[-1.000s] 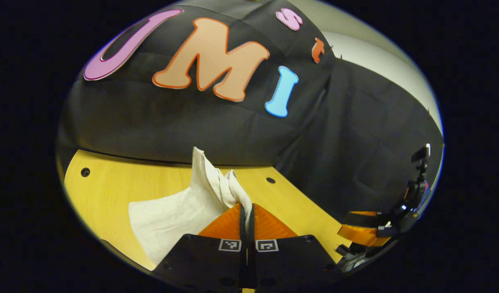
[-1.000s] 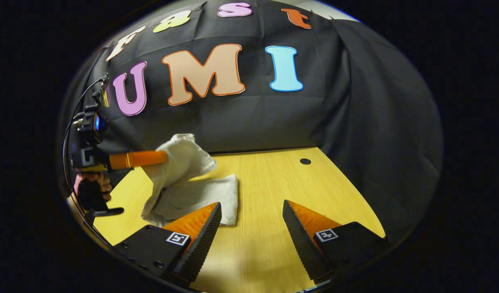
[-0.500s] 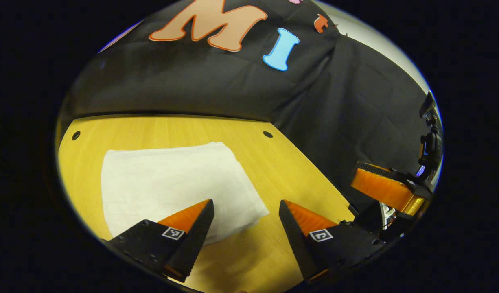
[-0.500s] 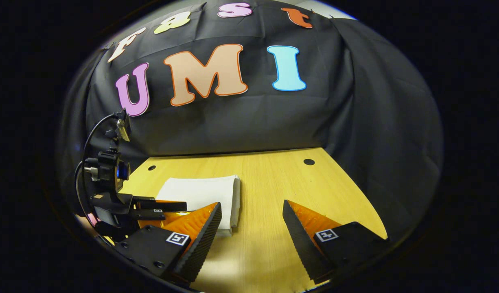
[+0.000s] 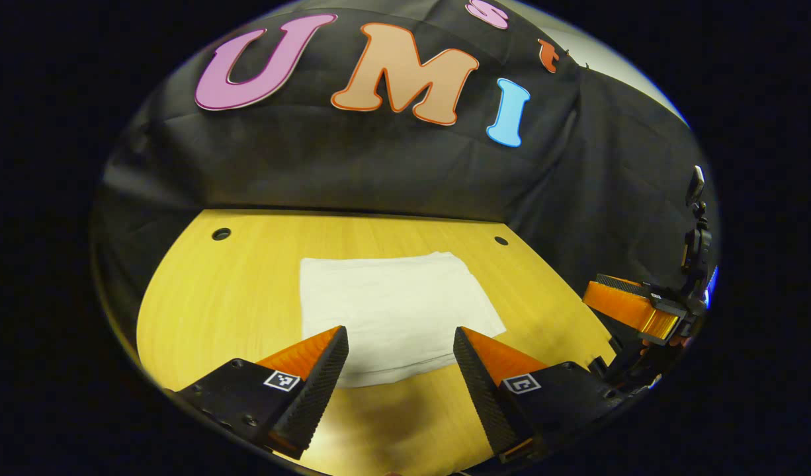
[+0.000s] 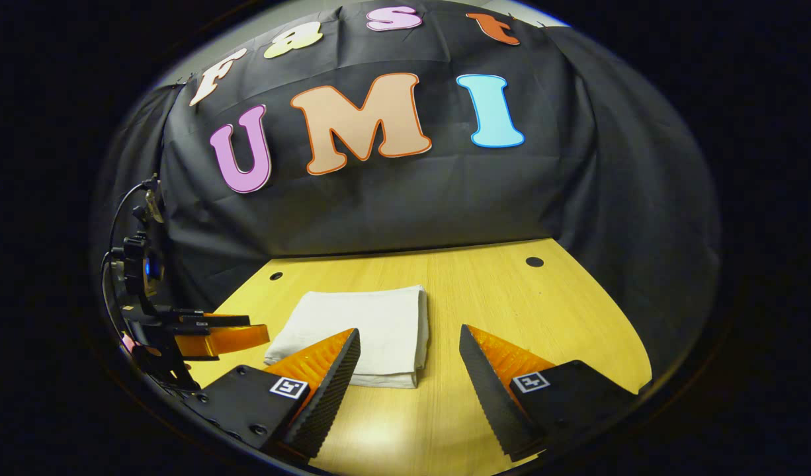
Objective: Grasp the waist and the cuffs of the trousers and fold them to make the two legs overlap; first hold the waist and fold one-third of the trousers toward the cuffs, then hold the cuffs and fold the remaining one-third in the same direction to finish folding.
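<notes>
In the left gripper view I see my left gripper (image 5: 400,340) spread wide with nothing between its fingers, hanging just above the pale yellow wooden tabletop (image 5: 207,297). The white cloth trousers (image 5: 392,311), folded into a flat, nearly square stack, lie on the middle of that table just beyond the fingertips, and their near edge sits between the two fingers. Two small round holes mark the far corners of the table, one on the far left (image 5: 221,234) and one on the far right (image 5: 501,240). Black cloth (image 5: 352,172) hangs as the booth's wall behind the far edge and runs around the right side. At the far right I see the right gripper (image 5: 634,311), off the table's right edge.

In the right gripper view my right gripper (image 6: 409,344) is likewise released, its fingers wide apart and empty over the near part of the table. The folded trousers (image 6: 372,324) lie just past the left finger, with layered edges showing along their right side. The left gripper (image 6: 210,337) shows at the left edge, near the trousers' left side but apart from them. Bare wood (image 6: 531,311) stretches to the right, and the black cloth wall (image 6: 445,198) closes the far side.
</notes>
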### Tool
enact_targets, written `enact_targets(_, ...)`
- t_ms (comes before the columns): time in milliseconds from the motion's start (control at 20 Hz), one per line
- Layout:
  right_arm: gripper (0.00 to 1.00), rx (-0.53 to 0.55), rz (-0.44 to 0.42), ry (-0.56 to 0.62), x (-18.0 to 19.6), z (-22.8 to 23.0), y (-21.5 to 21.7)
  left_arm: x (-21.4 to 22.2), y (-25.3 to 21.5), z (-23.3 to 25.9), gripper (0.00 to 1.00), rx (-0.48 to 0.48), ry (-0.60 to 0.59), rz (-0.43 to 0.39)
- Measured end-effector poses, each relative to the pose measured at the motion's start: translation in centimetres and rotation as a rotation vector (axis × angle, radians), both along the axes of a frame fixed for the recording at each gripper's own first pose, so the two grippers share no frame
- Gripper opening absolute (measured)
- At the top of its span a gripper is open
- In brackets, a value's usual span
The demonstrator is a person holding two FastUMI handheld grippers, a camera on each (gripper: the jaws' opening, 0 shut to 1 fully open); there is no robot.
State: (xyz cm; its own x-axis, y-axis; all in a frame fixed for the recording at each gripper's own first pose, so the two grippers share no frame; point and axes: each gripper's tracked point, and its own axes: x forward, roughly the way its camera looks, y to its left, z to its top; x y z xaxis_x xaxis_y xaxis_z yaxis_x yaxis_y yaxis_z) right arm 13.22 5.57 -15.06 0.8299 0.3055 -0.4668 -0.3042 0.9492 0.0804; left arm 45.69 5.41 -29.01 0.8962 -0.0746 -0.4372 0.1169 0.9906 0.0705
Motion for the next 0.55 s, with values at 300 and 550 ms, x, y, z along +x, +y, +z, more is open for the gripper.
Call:
enact_targets(300, 0.92, 0.011, 0.008, -0.005, -1.5, -0.7, 0.9, -1.9, 2.8, 1.1, 0.95, 0.082, -0.031, 0.091)
enact_targets(550, 0.96, 0.011, 0.019, 0.03, -2.8, -2.2, 0.7, -2.4, 3.3, 0.9, 0.95, 0.072, -0.035, 0.152)
